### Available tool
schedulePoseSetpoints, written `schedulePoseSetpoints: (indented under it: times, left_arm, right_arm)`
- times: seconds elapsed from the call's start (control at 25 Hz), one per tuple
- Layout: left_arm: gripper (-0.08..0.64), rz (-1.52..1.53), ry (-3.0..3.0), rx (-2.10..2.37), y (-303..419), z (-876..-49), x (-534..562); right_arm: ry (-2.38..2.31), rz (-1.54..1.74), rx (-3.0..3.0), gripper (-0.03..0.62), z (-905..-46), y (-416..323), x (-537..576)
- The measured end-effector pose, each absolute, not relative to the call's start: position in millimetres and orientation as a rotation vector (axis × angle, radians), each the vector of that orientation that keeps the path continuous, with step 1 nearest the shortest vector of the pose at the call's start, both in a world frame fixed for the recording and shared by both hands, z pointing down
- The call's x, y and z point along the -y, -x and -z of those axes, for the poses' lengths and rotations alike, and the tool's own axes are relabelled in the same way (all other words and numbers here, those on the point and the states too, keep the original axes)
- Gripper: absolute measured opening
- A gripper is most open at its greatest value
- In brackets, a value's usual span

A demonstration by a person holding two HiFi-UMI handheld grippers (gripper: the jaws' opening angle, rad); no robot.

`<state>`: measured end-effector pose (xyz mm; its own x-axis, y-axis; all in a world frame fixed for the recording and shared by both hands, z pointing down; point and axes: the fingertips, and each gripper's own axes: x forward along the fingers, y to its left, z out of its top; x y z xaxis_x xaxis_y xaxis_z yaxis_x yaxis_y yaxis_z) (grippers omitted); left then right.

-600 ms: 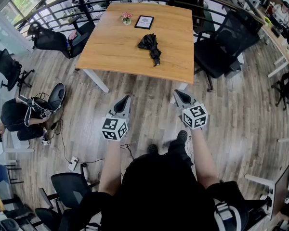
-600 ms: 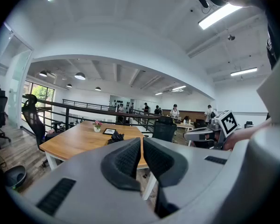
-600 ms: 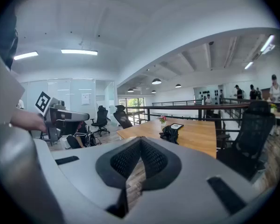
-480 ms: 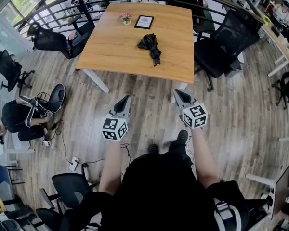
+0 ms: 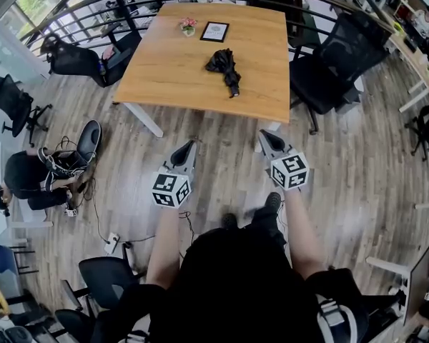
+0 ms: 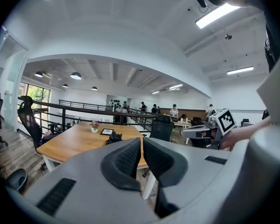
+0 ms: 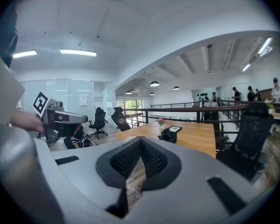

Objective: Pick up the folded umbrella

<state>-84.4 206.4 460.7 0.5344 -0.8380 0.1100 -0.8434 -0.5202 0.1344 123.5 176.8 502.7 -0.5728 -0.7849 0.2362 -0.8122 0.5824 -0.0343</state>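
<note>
The person wore a black top (image 5: pixel 236 291) with short sleeves, dark trousers and dark shoes (image 5: pixel 271 203). A grey and white strap (image 5: pixel 330 314) was seen at the right shoulder. The left gripper (image 5: pixel 191 143) and the right gripper (image 5: pixel 262 136) each had a smooth grey plastic shell that narrowed toward the tip. Each one carried a white cube (image 5: pixel 171 189) with black square markers on its faces. The inner pads (image 6: pixel 126 157) were black and ribbed, set into dark rounded frames.

- Black umbrella (image 5: pixel 224 66), folded into a loose bundle, lies flat on the wooden table (image 5: pixel 164 70).
- It is well ahead of both pairs of fingers (image 5: pixel 184 153), touching neither.
</note>
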Motion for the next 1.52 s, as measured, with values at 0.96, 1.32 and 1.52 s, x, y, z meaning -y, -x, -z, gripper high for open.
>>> schedulePoseSetpoints:
  times: [0.96, 1.32, 1.52]
  left_arm:
    - [0.244, -0.07, -2.594, 1.483, 85, -463, -206]
    - [0.25, -0.073, -2.614, 1.411, 80, -469, -215]
    - [0.25, -0.077, -2.598, 1.412, 79, -474, -213]
  right_arm:
    - [-1.283, -0.139, 2.623, 0.328, -496, -114, -188]
    - [-1.286, -0.169, 2.626, 0.328, -500, -110, -194]
    - [-1.269, -0.18, 2.623, 0.328, -506, -110, -190]
